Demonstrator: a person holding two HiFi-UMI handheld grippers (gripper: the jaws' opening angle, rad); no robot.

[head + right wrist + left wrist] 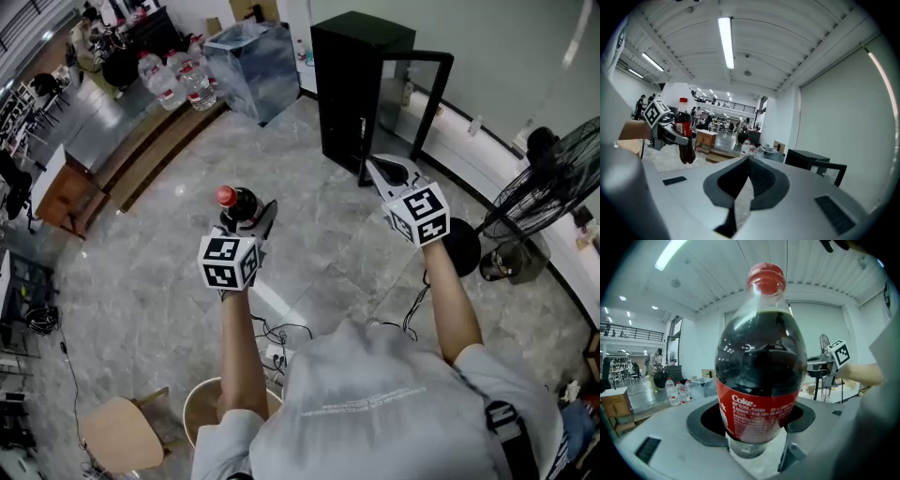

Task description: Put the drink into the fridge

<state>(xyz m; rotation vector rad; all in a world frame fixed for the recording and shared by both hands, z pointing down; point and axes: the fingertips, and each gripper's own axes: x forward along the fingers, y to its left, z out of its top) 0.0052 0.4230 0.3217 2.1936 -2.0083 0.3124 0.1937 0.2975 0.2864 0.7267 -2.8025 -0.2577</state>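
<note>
Between left gripper jaws: rounded plastic Coke bottle.

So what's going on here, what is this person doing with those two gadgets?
A person stands over a stone floor with a hand-held gripper in each hand. The left gripper is clamped on an upright cola bottle with a red cap. The right gripper is empty, its jaws together, held out close to the black fridge, whose door stands open. The bottle is not yet in the fridge.
</note>
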